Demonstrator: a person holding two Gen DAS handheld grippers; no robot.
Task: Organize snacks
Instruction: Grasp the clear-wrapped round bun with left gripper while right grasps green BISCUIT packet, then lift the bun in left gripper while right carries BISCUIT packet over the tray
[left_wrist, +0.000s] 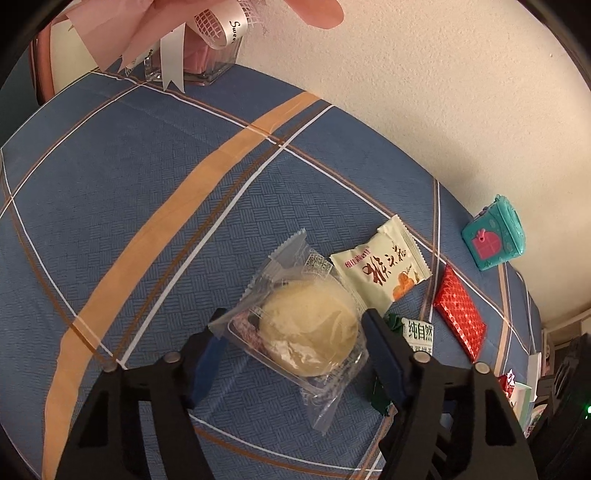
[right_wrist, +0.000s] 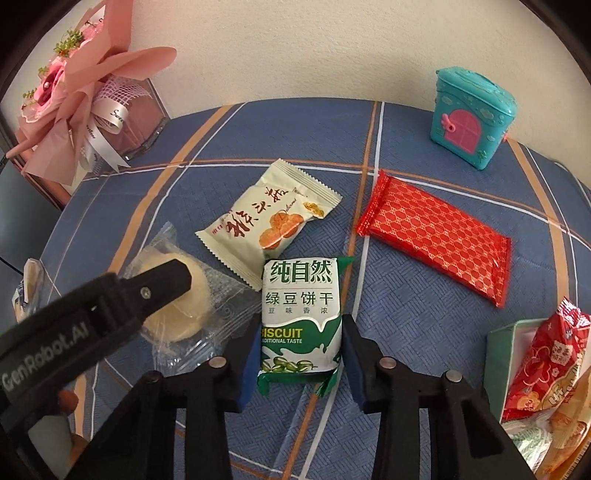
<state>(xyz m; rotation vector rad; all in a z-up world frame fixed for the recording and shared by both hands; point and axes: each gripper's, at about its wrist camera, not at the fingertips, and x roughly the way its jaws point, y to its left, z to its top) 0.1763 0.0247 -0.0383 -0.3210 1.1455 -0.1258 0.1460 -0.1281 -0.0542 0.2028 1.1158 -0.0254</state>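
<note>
Now we are straddling two snacks on the plaid tablecloth (right_wrist: 406, 155): our left gripper (left_wrist: 291, 332), spread wide, around the clear-wrapped pastry (left_wrist: 310, 328), our right gripper (right_wrist: 301, 350), also released, around the green mung-bean biscuit pack (right_wrist: 300, 314), readying both for the green box (right_wrist: 498, 354).

I see a blue tablecloth (right_wrist: 295, 129) crossed by orange, white and brown stripes. At my twelve o'clock lies a cream packet (right_wrist: 269, 221) with dark red lettering; at one, a red wrapper (right_wrist: 439, 236) in gold lattice; at six, a green-and-white biscuit pack (right_wrist: 301, 317). The teal box (right_wrist: 471, 114) carries a pink window.
</note>
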